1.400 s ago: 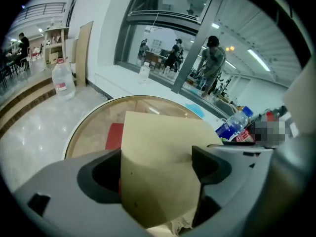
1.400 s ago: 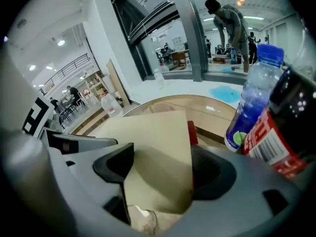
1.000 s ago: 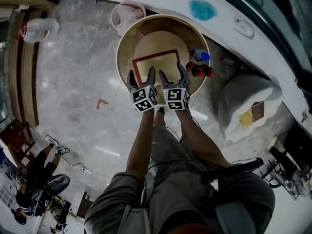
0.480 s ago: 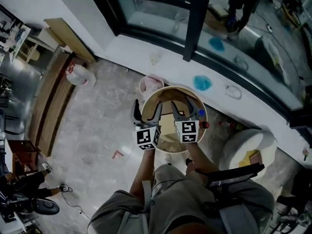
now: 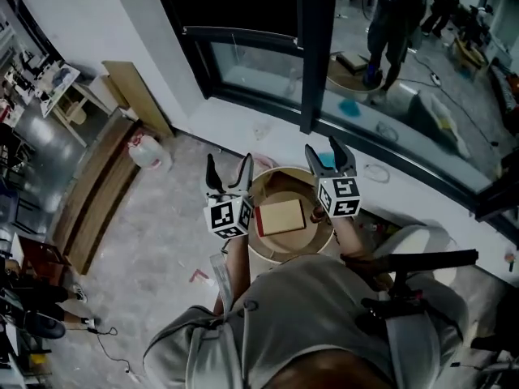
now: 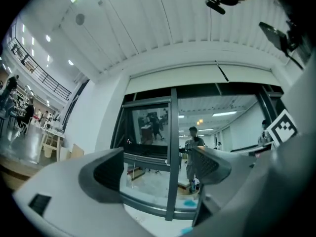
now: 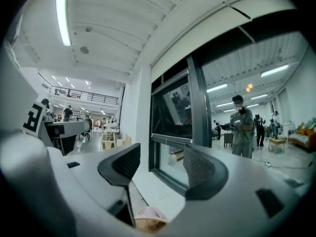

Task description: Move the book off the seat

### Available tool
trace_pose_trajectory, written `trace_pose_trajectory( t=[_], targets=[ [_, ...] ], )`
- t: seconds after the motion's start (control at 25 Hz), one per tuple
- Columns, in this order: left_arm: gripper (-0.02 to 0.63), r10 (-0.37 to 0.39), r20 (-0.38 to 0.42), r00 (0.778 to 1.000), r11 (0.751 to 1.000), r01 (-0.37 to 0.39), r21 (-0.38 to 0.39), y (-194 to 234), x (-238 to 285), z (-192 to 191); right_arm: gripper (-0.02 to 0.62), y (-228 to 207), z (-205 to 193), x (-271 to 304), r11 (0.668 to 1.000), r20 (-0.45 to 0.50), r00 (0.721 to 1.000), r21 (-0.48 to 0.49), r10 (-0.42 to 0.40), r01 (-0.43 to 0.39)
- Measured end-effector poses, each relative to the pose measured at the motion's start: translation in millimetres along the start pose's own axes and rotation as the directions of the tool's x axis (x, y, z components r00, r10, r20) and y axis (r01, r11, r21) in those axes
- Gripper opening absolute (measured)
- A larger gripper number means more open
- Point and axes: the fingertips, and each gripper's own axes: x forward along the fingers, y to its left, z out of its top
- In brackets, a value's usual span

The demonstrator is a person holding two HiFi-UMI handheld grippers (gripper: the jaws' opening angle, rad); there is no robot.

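The tan book (image 5: pixel 280 215) with a dark red edge lies flat on the round wooden seat (image 5: pixel 284 186), seen far below in the head view. Both grippers are held high above it, pointing level at the window. My left gripper (image 5: pixel 229 168) hangs over the seat's left rim, open and empty; the left gripper view shows only the window between its jaws (image 6: pixel 158 169). My right gripper (image 5: pixel 328 154) is over the seat's right rim. Its jaws (image 7: pixel 160 169) narrowed a little within the last second, but they stand apart with nothing between them.
A dark-framed window (image 5: pixel 312 55) with a white sill (image 5: pixel 243 124) runs behind the seat. A pink-white bin (image 7: pixel 148 215) stands by the seat. A white jug (image 5: pixel 147 151) and wooden boards (image 5: pixel 134 91) are at left, and a white cushion (image 5: pixel 405 241) at right. A person (image 7: pixel 242 127) stands beyond the glass.
Both grippers have risen from just over the book to high above the seat and moved apart. The book stays on the seat. The head view has lifted and takes in more window.
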Motion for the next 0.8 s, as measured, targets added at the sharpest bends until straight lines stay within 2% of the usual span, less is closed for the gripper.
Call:
trace_pose_trajectory(
  t=[0.16, 0.32, 0.52, 0.68, 0.8],
  targets=[
    [0.428, 0.003, -0.032, 0.999, 0.999, -0.004, -0.041, -13, -24, -12, 0.264, -4, 6, -26, 1.000, 0.033, 0.999, 0.012, -0.024, 0.023],
    [0.428, -0.021, -0.037, 0.999, 0.999, 0.021, -0.025, -24, -32, -5, 0.264, 3, 7, -35, 1.000, 0.032, 0.999, 0.002, -0.002, 0.002],
    [0.428, -0.038, -0.043, 0.998, 0.998, 0.036, -0.045, -29, -33, -9, 0.264, 3, -1, -43, 1.000, 0.019, 1.000, 0.015, -0.015, 0.015],
    [0.428, -0.088, -0.043, 0.995, 0.994, 0.085, -0.069, -38, -33, -7, 0.264, 0, 0, -61, 0.997, 0.005, 0.998, 0.021, -0.068, 0.068],
    [0.428, -0.183, -0.043, 0.982, 0.979, 0.178, -0.104, -62, -23, -15, 0.265, -15, 1, -86, 0.988, -0.001, 0.988, 0.012, -0.157, 0.157]
  ],
)
